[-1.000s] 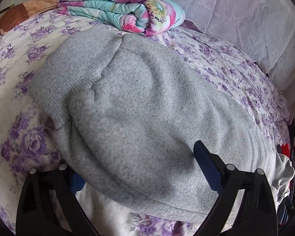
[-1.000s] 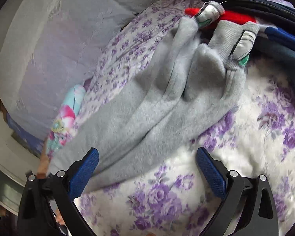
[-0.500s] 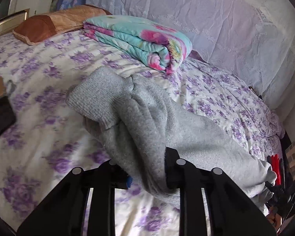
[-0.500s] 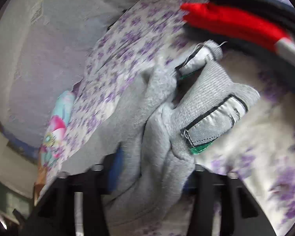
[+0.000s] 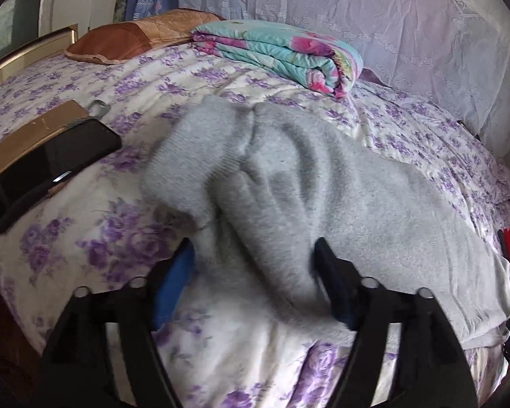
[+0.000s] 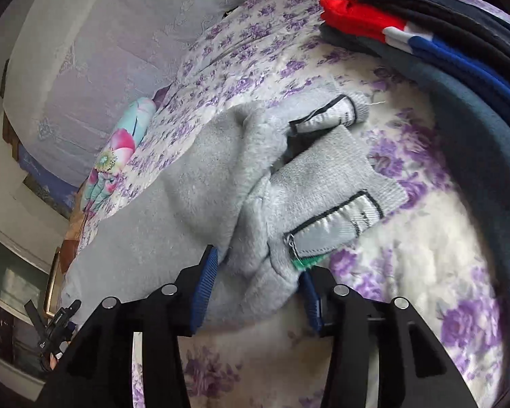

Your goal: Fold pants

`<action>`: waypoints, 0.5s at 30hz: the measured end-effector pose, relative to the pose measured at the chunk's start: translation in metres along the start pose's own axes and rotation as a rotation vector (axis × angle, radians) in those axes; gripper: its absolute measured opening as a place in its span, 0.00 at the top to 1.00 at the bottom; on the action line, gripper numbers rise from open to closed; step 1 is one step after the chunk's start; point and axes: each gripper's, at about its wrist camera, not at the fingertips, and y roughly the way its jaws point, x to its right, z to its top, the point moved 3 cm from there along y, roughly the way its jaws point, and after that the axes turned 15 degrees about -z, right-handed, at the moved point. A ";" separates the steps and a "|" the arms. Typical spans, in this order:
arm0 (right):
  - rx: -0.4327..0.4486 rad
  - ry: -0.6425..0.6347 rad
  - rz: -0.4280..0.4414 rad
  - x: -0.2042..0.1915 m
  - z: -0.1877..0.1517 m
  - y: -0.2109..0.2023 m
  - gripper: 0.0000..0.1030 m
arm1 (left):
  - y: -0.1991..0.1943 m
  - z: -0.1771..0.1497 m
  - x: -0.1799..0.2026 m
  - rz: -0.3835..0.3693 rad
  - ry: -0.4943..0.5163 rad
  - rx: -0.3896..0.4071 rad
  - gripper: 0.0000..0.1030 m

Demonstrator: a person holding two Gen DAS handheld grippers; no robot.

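Grey fleece pants point(image 5: 357, 190) lie across a bed with a purple-flowered quilt point(image 5: 85, 238). In the left wrist view my left gripper point(image 5: 255, 272) is shut on a bunched fold of the pants near their ribbed cuff point(image 5: 200, 156), which looks blurred. In the right wrist view my right gripper point(image 6: 258, 282) is shut on the pants point(image 6: 221, 183) at the other end, beside the ribbed cuffs with silver-grey labels point(image 6: 336, 221). The cloth fills the gap between both pairs of blue pads.
A folded floral blanket point(image 5: 282, 54) and a brown pillow point(image 5: 136, 34) lie at the head of the bed. A black phone on a tan box point(image 5: 47, 163) lies at the left. A stack of folded dark, red and blue clothes point(image 6: 442, 51) sits at the right.
Both grippers, open around the cloth a second ago, have shut on the pants. The left one has pulled back, gathering the cloth and uncovering the phone; the right one has drawn its end closer.
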 end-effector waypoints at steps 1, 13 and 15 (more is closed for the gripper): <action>0.025 -0.004 -0.029 0.005 0.000 -0.010 0.51 | -0.010 0.002 -0.005 0.008 -0.006 0.016 0.19; 0.179 -0.037 0.063 -0.020 0.001 -0.040 0.43 | -0.043 0.024 -0.011 -0.181 -0.119 -0.033 0.28; 0.172 -0.053 0.075 -0.027 -0.001 -0.039 0.43 | -0.028 0.021 -0.003 -0.180 -0.123 -0.089 0.36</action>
